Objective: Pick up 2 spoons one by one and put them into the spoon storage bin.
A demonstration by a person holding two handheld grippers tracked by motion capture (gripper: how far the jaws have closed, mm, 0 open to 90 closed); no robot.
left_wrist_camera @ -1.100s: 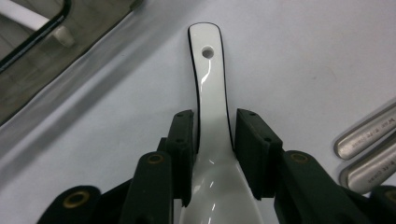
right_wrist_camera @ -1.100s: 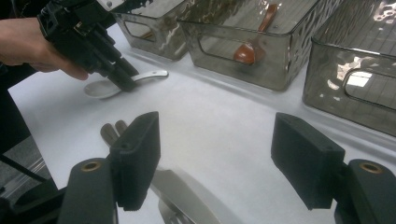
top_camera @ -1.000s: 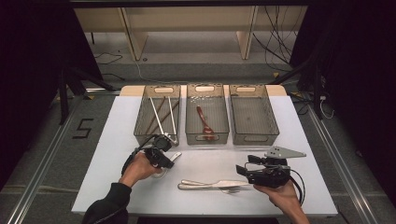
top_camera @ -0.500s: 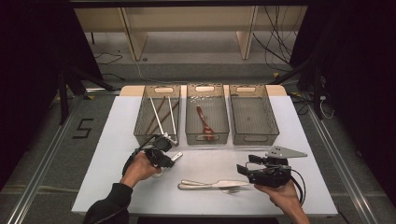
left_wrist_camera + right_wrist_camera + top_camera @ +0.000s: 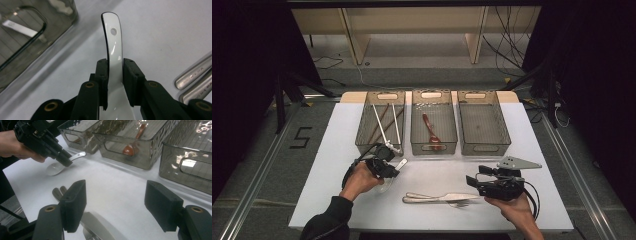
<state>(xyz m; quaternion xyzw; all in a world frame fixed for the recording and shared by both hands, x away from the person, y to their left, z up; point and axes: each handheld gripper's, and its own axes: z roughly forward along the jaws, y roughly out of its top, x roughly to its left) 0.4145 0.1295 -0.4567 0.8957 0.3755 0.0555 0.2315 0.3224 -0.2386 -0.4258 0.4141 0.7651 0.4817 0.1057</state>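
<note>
A: Largest first. What's laid out?

B: White table (image 5: 337, 150) under me. Three grey bins in a row along the far edge: left bin (image 5: 380, 122) with long sticks, middle bin (image 5: 434, 122) with a reddish-brown spoon (image 5: 431, 131), right bin (image 5: 483, 122).

A: On the near side?

B: Metal cutlery (image 5: 439, 198) lying flat, between my two hands and nearer the right one. My right gripper (image 5: 474, 181) hovers just at its handle end; in the right gripper view (image 5: 115, 205) the jaws stand wide apart, nothing pressed between them.

A: And the left?

B: My left gripper (image 5: 393, 167) sits just in front of the left bin. Its jaws have just been closing, and both pads now sit on the handle of a white spoon (image 5: 113, 53). The bowl rests on the table, handle pointing toward that bin.
</note>
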